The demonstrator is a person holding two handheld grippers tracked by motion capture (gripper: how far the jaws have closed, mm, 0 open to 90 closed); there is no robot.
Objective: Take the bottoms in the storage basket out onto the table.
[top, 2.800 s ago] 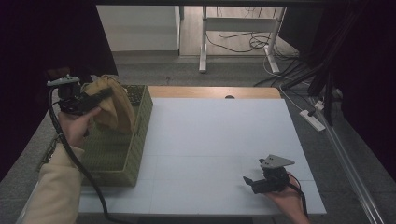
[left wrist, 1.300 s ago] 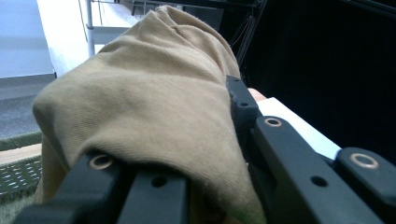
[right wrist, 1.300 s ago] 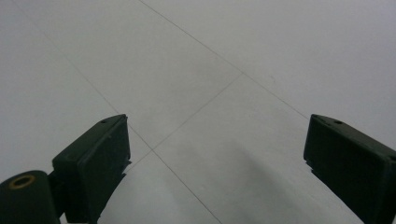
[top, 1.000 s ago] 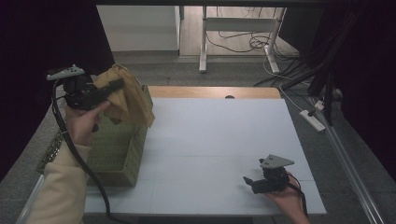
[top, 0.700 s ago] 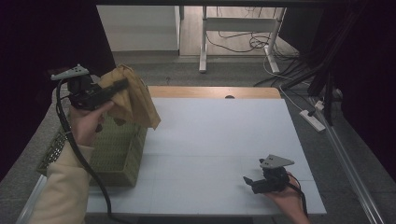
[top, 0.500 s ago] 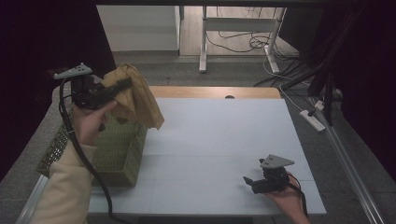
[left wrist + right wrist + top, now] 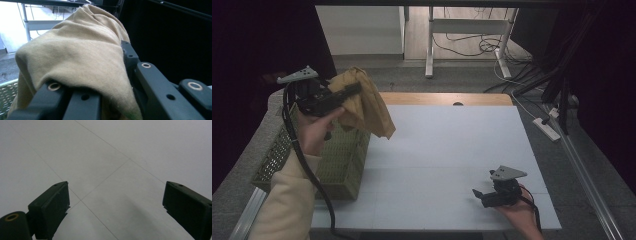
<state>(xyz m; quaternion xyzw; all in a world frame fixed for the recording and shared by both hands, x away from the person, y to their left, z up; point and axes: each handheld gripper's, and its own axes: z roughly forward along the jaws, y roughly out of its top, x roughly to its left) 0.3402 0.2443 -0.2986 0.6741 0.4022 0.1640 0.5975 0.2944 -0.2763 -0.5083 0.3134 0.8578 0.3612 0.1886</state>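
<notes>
Tan cloth hangs pinched in the left tongs, lifted clear above the green basket and just past its desk-side rim. Setting it down remains. Right tongs rest gaping, empty, well apart from the basket.

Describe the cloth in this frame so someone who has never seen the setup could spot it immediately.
Start at the white table and go to its left edge, where a green mesh basket sits. Just above the basket, the left gripper holds up a bunched tan cloth, its lower end drooping over the tabletop. It is the one soft, mustard-coloured thing among hard black, white and green ones.
</notes>
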